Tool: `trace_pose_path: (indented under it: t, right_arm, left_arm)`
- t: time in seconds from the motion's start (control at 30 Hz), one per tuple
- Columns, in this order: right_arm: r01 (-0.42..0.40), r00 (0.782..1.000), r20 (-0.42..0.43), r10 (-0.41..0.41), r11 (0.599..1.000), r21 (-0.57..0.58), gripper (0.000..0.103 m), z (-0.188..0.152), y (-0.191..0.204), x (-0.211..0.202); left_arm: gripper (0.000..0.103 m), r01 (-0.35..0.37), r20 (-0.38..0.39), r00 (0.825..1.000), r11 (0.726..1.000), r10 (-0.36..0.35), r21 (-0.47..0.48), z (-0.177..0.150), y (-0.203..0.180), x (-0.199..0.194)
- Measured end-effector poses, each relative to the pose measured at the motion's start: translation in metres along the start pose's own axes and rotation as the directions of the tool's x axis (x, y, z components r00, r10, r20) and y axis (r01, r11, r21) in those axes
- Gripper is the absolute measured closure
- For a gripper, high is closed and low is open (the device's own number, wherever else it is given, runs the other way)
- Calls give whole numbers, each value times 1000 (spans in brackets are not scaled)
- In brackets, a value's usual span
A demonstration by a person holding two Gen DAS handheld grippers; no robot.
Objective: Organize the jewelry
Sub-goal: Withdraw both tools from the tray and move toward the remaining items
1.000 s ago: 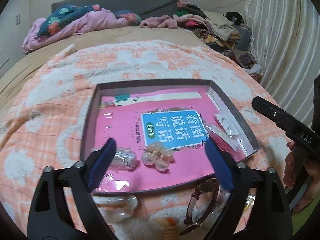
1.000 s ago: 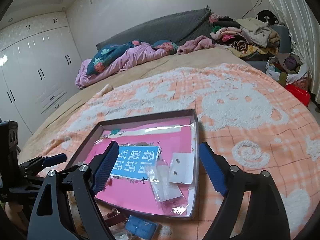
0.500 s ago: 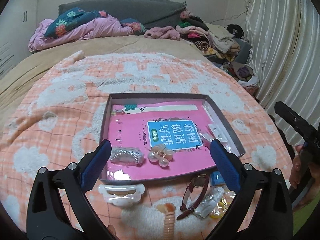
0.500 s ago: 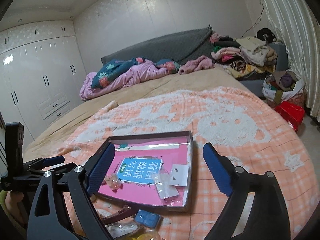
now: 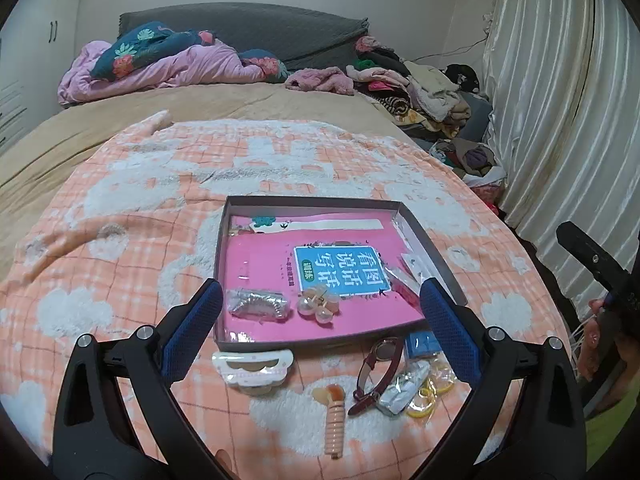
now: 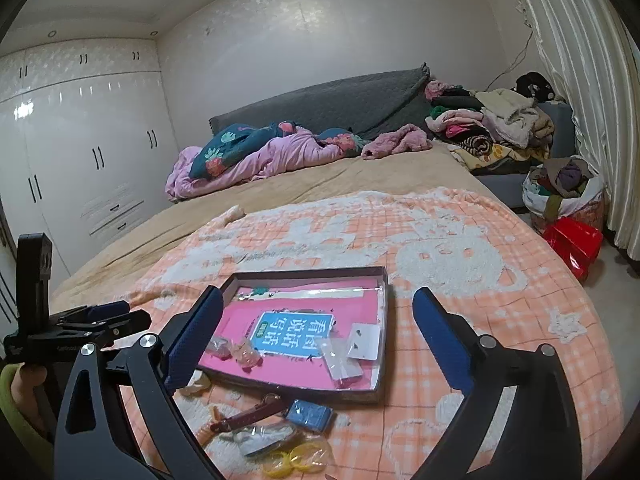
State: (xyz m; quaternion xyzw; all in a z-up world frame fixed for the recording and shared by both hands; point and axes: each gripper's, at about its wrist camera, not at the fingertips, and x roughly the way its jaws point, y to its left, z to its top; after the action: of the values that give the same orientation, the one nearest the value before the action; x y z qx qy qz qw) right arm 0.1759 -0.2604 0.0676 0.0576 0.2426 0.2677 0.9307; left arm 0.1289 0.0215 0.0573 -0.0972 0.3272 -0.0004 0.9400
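Both hands have drawn back and up from the shallow grey cardboard box lid (image 5: 430, 258) lying on the peach-and-white checked fleece blanket (image 5: 132, 240) that covers the bed, so more of the bedroom now shows around it than a moment ago. The right gripper (image 6: 316, 334) has just been spreading its blue-padded jaws and they now stand wide apart with nothing between them; the left gripper (image 5: 320, 320) likewise hangs released and empty, its jaws framing the near edge of the lid without touching it. Inside the lid, on a pink booklet with a blue title panel (image 5: 340, 268), lie a silvery piece in a clear bag (image 5: 256, 304), a cluster of pale pearl-like earrings (image 5: 318, 306) and, along the right wall, a white earring card (image 6: 364, 340) and small clear sachets (image 6: 340, 360). Still on the blanket just in front of the lid are a dark red strap wristwatch (image 5: 378, 372), a small blue square box (image 5: 420, 344), a white scalloped card (image 5: 252, 366), a peach coiled hair tie (image 5: 334, 420) and yellow rings in a bag (image 5: 430, 392). I'd judge one item has just been put down and the pull-back is a pause before reaching for the next loose piece; roughly half the sorting remains.
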Motion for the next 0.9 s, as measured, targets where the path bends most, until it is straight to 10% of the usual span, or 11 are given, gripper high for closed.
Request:
trace_pose_path:
  t: [0.9]
  right_arm:
    - [11, 997, -75, -18, 996, -94, 6, -28, 29, -33]
  left_arm:
    - [11, 14, -41, 999, 996, -11, 85, -42, -9, -35]
